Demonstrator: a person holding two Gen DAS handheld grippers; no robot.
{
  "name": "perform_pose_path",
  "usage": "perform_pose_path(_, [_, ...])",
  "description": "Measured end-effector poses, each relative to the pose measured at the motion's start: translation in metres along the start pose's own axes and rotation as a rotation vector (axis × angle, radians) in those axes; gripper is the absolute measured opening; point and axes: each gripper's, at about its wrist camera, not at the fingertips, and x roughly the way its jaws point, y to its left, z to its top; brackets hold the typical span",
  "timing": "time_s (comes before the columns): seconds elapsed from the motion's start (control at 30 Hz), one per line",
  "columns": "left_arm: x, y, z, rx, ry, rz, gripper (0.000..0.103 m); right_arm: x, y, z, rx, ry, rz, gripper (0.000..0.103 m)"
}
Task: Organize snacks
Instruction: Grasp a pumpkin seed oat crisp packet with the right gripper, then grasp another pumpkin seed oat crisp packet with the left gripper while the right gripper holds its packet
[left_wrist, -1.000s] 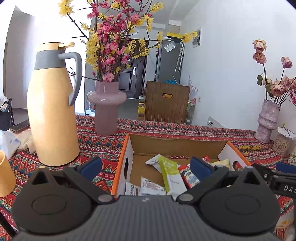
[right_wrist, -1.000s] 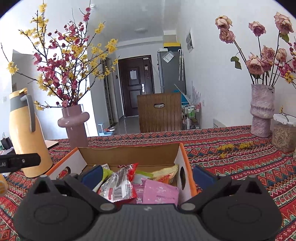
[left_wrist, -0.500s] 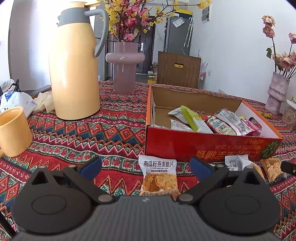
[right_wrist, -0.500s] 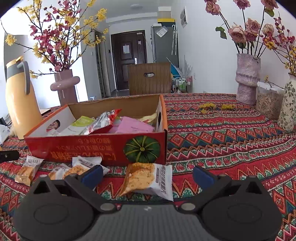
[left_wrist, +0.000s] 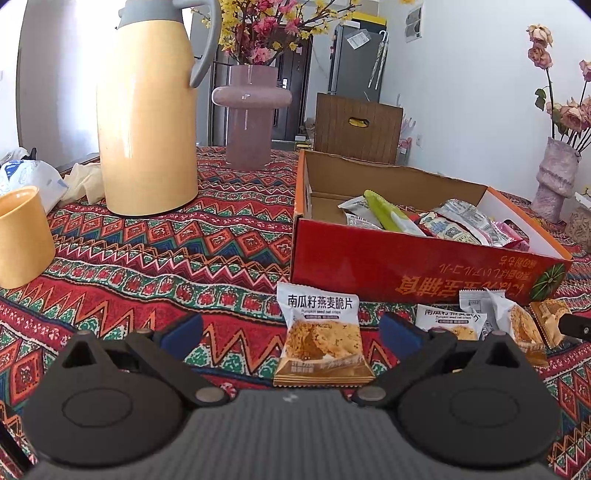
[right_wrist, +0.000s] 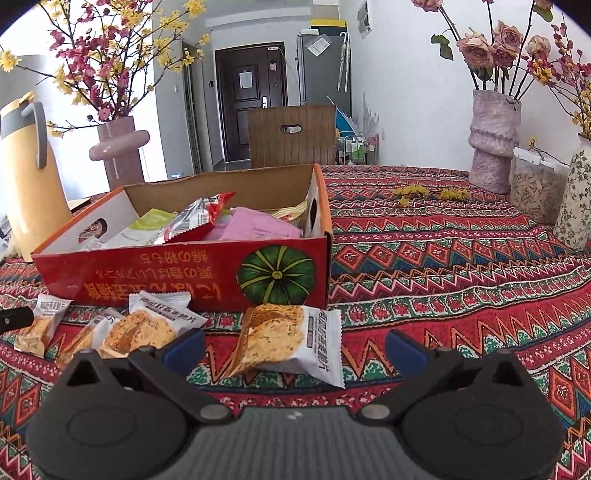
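Left gripper (left_wrist: 291, 332): jaws wide apart, holding nothing, low over the cloth (left_wrist: 147, 258).
Between left fingers: one crisp pack (left_wrist: 322, 338) lies flat on the cloth, label side up, top edge toward the box (left_wrist: 424, 273). It is apart from both blue pads (left_wrist: 183, 330).
Right of that pack: a small heap of the same packs (left_wrist: 495, 325), some overlapping, just in front of the box wall.
Right gripper (right_wrist: 293, 345): jaws also wide apart, empty, low over the cloth.
Between right fingers: another pack (right_wrist: 291, 341) lies on its side, its print running sideways, near the box corner with the green pumpkin picture (right_wrist: 276, 275). It touches neither pad.
Left of it in the right view: the heap of packs and one single pack at the far left; a dark tip of the other gripper shows at the frame edge beside it.
Box: red outside, open on top, standing on the cloth, partly filled with mixed snacks: a green wrapper (left_wrist: 388, 214), silver-red bags (right_wrist: 199, 218), a pink pack (right_wrist: 258, 229). How many are inside I cannot tell well.
Further out, left side: a yellow jug (left_wrist: 147, 118), a yellow cup (left_wrist: 22, 236), a pink vase (left_wrist: 251, 114) with flower branches.
Further out, right side: a rough vase (right_wrist: 493, 144) with roses, a jar (right_wrist: 535, 184), a patterned vase at the edge.
Behind the table: a wooden chair back (right_wrist: 291, 134) and a dark door.
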Motion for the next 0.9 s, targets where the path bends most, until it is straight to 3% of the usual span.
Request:
perform_pose_path(0.23, [0.002, 0.0, 0.0, -0.01, 0.008, 0.003, 0.103, 0.02, 0.004, 0.008, -0.025, 0.063, -0.013, 0.102])
perform_pose_path(0.33, [0.002, 0.0, 0.0, -0.011, 0.011, 0.004, 0.103, 0.029, 0.005, 0.011, -0.023, 0.092, -0.015, 0.087])
perform_pose_path(0.4, [0.002, 0.001, 0.0, -0.011, 0.012, 0.003, 0.103, 0.033, 0.005, 0.011, -0.02, 0.098, -0.016, 0.083])
perform_pose_path(0.5, [0.002, 0.001, 0.0, -0.012, 0.013, 0.004, 0.103, 0.036, 0.005, 0.009, -0.018, 0.106, -0.014, 0.069])
perform_pose_path(0.7, [0.003, 0.002, 0.0, -0.015, 0.016, 0.005, 0.103, 0.031, 0.007, 0.005, -0.027, 0.071, -0.02, 0.059])
perform_pose_path(0.9, [0.004, 0.002, 0.0, -0.016, 0.017, 0.01, 0.103, 0.011, 0.0, 0.005, 0.019, -0.051, -0.011, 0.058])
